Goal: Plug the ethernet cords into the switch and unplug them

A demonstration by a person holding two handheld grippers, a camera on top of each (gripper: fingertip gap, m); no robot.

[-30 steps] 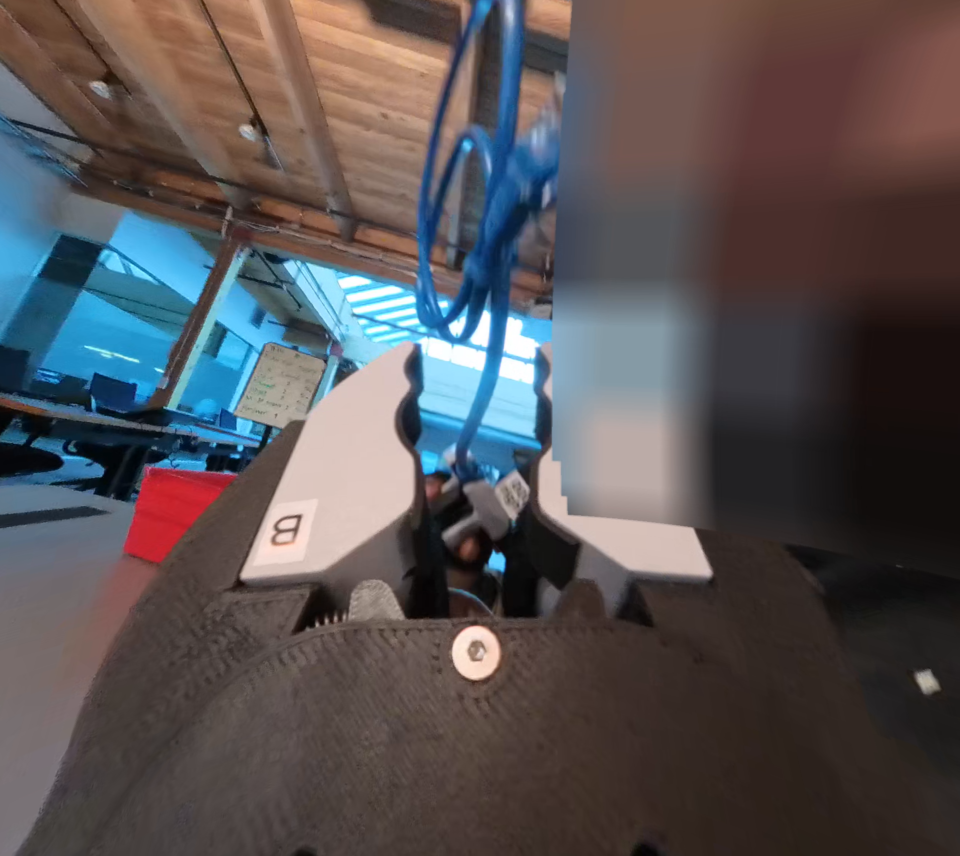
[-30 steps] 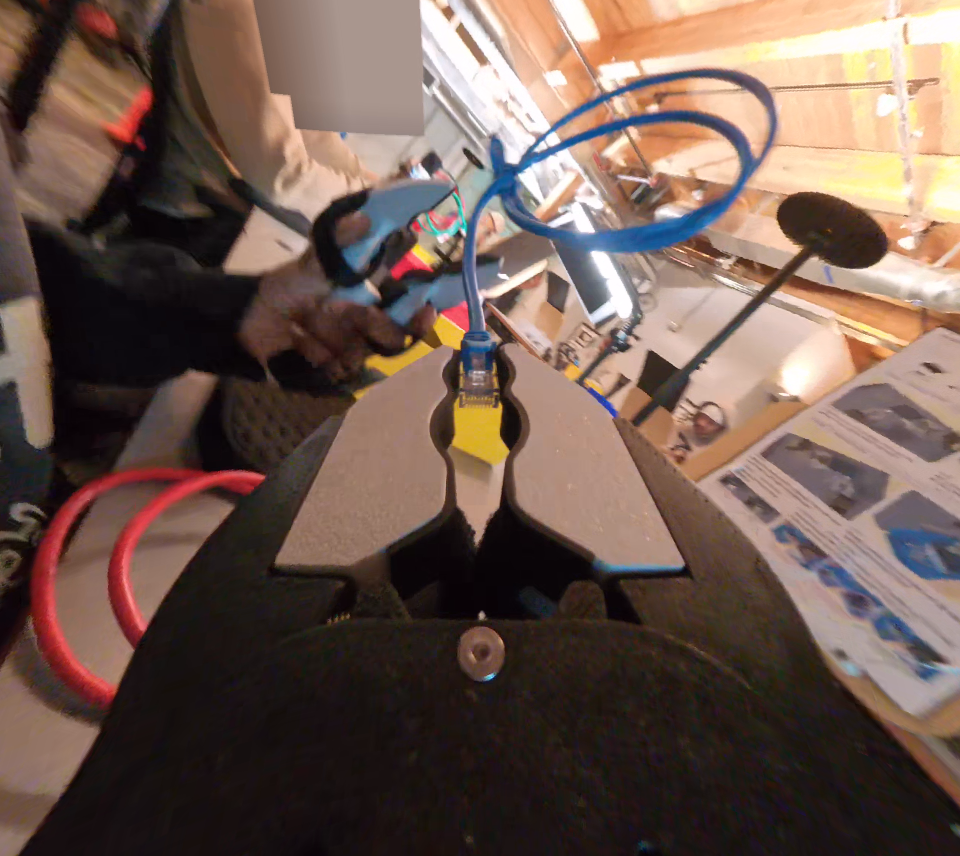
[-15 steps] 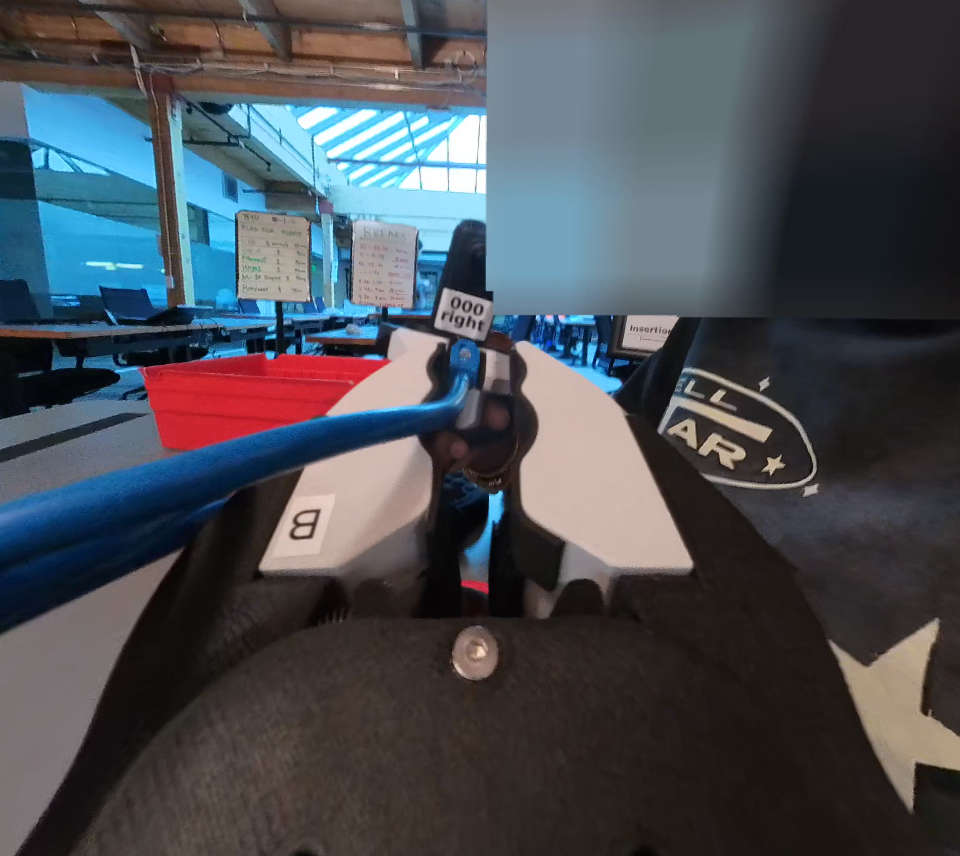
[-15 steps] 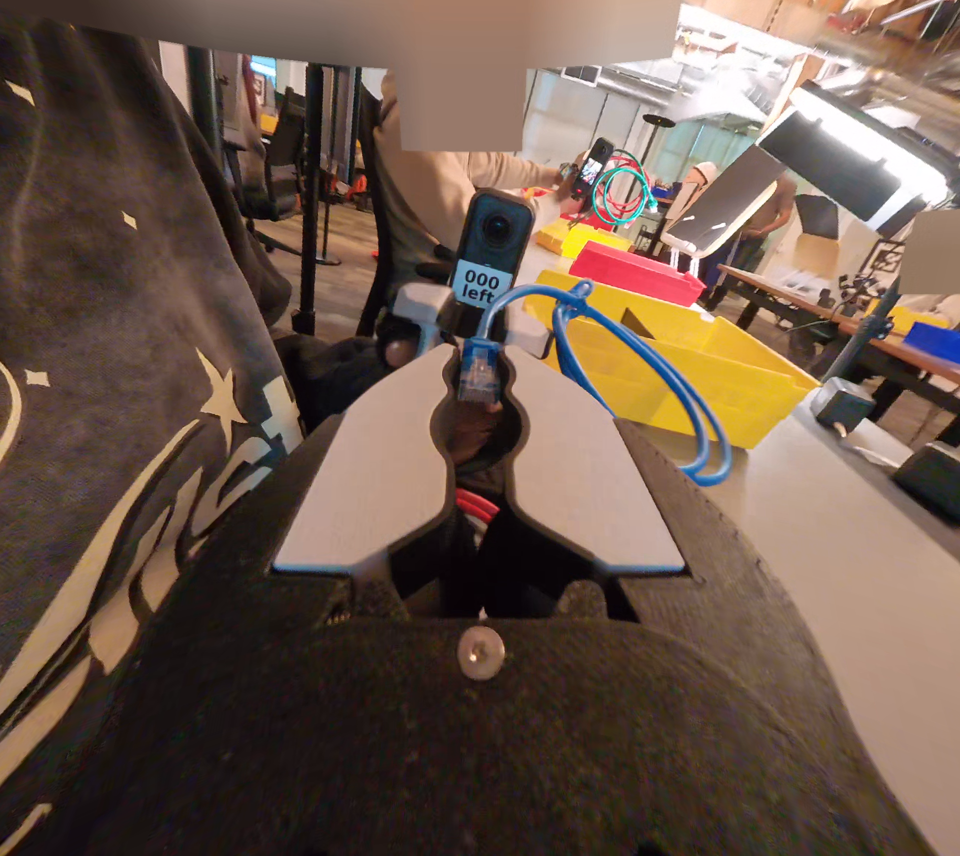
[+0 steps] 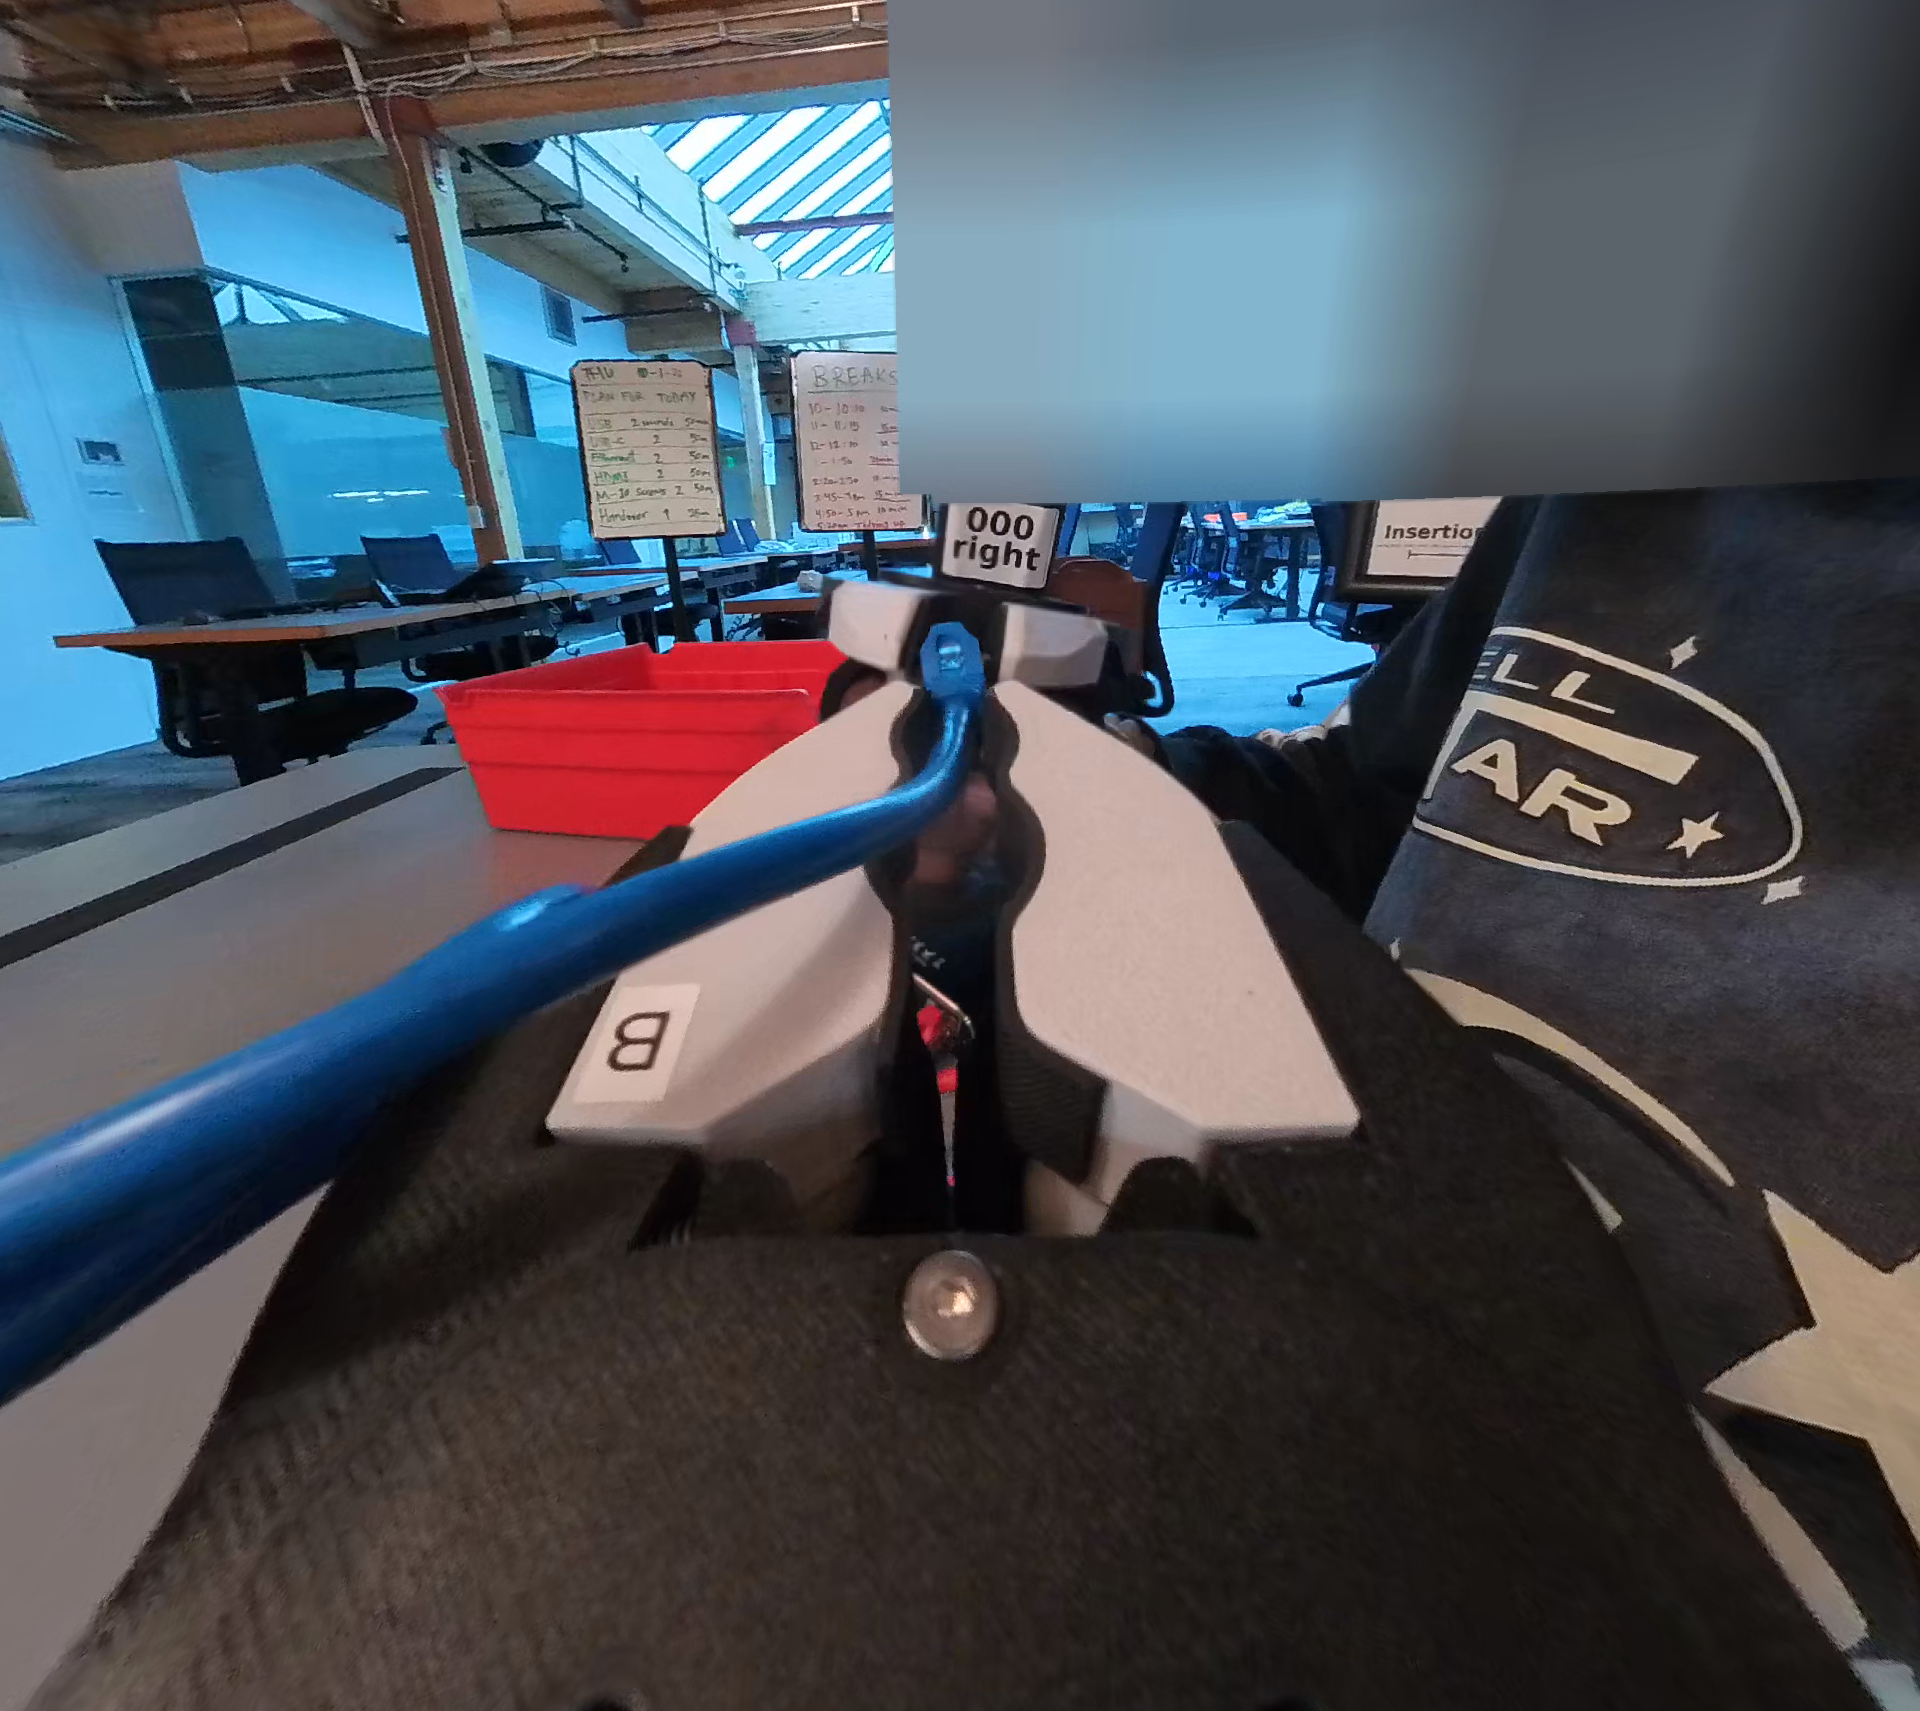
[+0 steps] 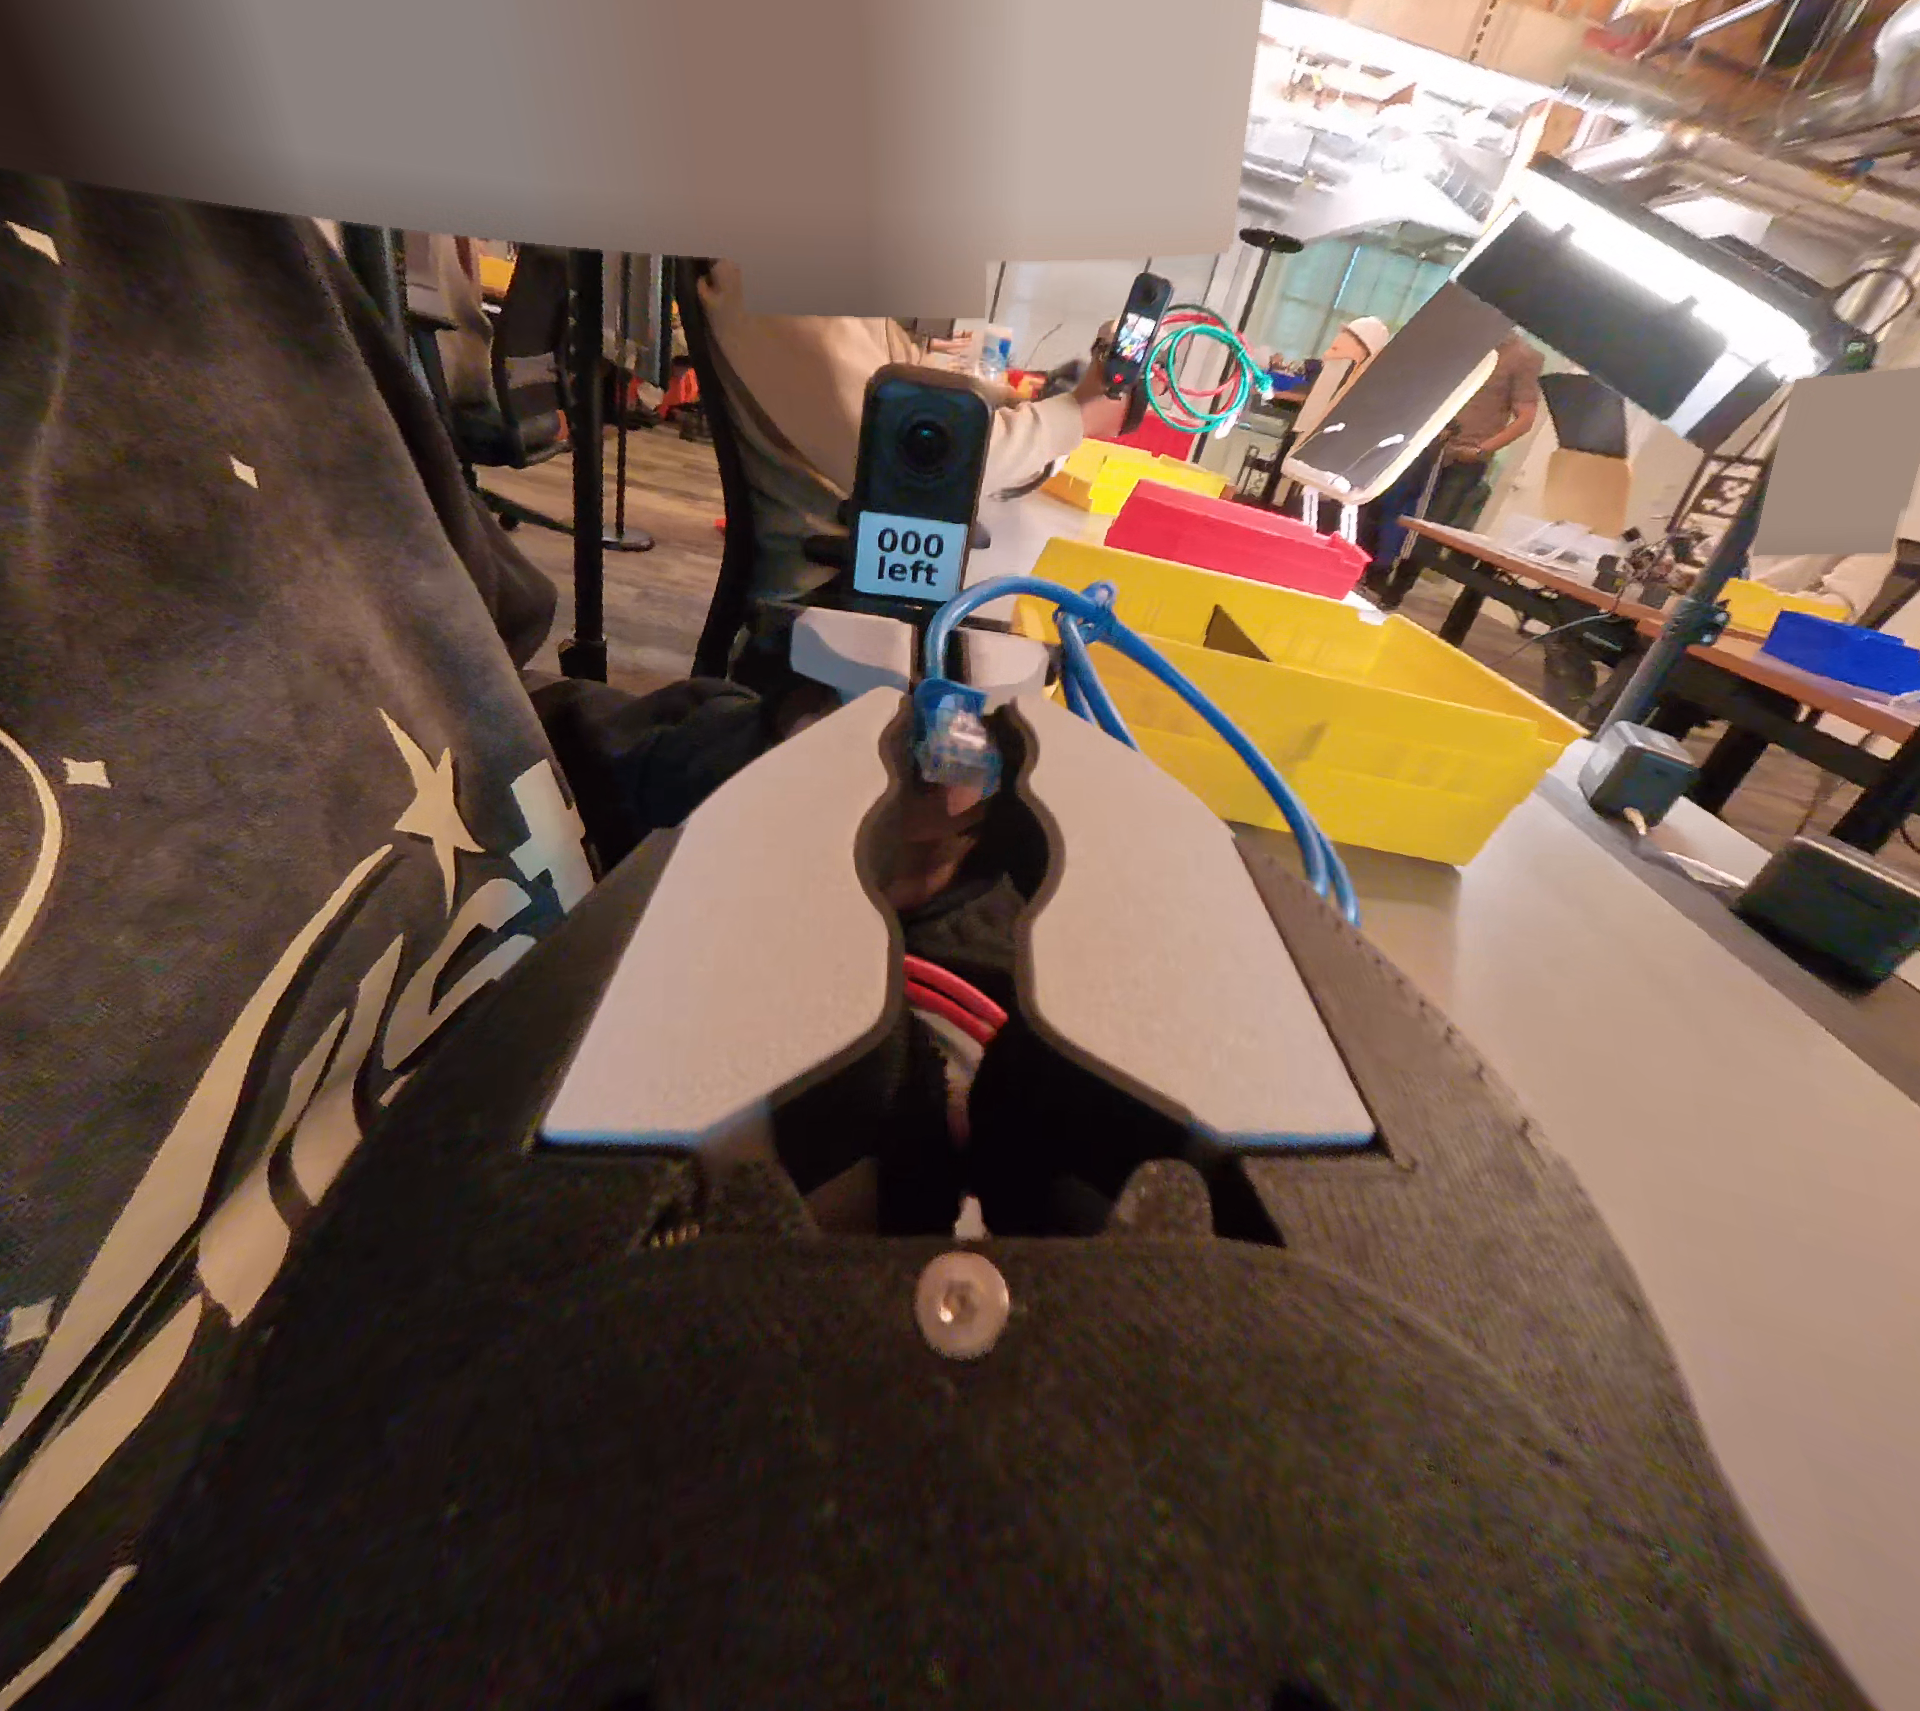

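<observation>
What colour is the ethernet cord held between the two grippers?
Blue. The ethernet cord shows best in the right wrist view, its plug in the right gripper.

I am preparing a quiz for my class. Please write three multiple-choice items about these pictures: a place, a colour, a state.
1. Where does the yellow bin stand? A on the floor; B on a chair; C on the table.
2. What colour is the held cable? A red; B blue; C green.
3. The right tool is: A shut on the plug; B open, empty; C out of view.
1 C: it rests on the tabletop. 2 B: blue throughout. 3 A: its fingertips pinch the plug.
</observation>
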